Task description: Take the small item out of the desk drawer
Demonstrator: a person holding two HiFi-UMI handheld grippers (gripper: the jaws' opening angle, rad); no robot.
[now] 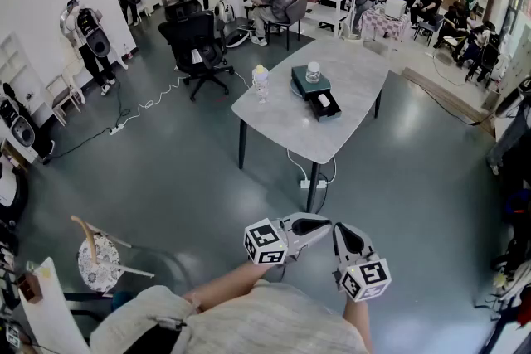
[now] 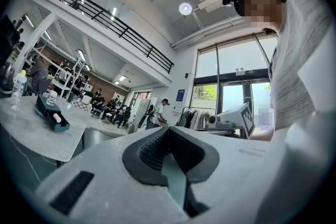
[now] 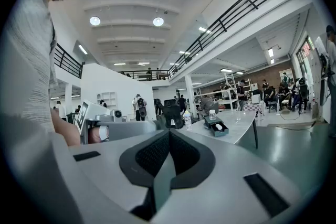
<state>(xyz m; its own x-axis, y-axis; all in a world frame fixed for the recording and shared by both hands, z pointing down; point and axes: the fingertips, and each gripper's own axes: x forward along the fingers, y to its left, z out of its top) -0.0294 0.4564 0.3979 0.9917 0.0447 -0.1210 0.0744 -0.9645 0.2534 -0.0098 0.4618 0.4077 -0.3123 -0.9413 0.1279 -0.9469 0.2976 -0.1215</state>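
A small dark teal desk drawer unit [image 1: 310, 84] stands on the grey table [image 1: 357, 79], several steps ahead of me. Its drawer [image 1: 326, 106] is pulled open toward me and a small white item [image 1: 323, 100] lies inside. A clear jar [image 1: 313, 72] rests on top of the unit. Both grippers hang close to my body, far from the table. The left gripper [image 1: 325, 225] is shut and holds nothing; so is the right gripper [image 1: 340, 231]. The left gripper view shows the unit [image 2: 50, 113] far left, the right gripper view shows it [image 3: 216, 127] right of centre.
A plastic bottle [image 1: 260, 82] stands on the table's left corner. A power strip [image 1: 311, 183] lies on the floor under the near edge. A black office chair [image 1: 195, 46] is beyond on the left, a round stool [image 1: 98, 261] by my left side. Several people are at the back.
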